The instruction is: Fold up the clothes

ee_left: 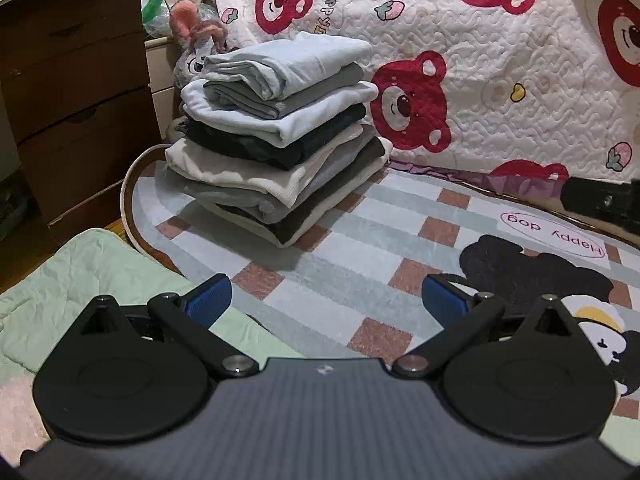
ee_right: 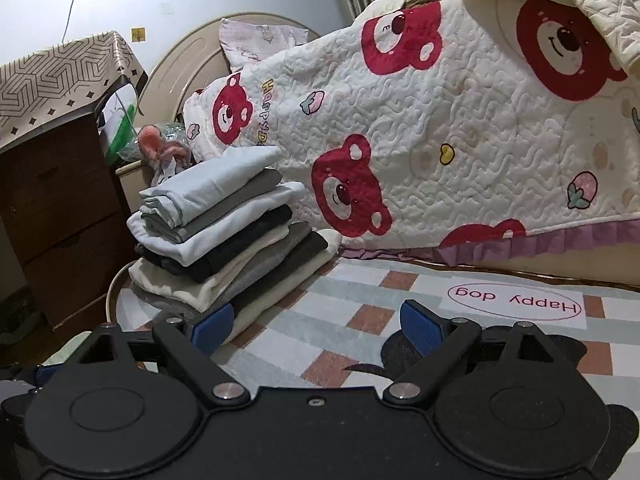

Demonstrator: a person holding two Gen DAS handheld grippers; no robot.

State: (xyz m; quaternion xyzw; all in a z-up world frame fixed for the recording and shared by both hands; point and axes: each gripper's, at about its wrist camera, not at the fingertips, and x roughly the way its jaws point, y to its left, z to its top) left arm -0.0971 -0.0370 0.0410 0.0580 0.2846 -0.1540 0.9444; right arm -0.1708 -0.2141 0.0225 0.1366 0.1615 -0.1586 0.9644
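1. Folded clothes [ee_left: 276,136] sit in 1 tall stack at the far-left end of the checked rug [ee_left: 344,248], close to its curved edge and just in front of the bed quilt [ee_left: 480,60] with red bears.
2. Right of the stack, the rug lies bare across its checks as far as the "Happy dog" label [ee_left: 554,234] and the printed black dog [ee_left: 532,276].
3. Left gripper [ee_left: 326,300] hovers over the near part of the rug, blue fingers [ee_left: 210,300] spread wide, gripping nothing.
4. Right gripper [ee_right: 318,324] hangs likewise with its fingers [ee_right: 418,326] wide apart and empty, pointing at the stack's near corner.
5. A dark wooden drawer chest [ee_left: 76,112] stands left of the stack, hemming in that side.
6. A pale green cloth [ee_left: 80,280] lies off the rug at the near left.
7. A pink plush toy [ee_left: 192,24] rests behind the stack.
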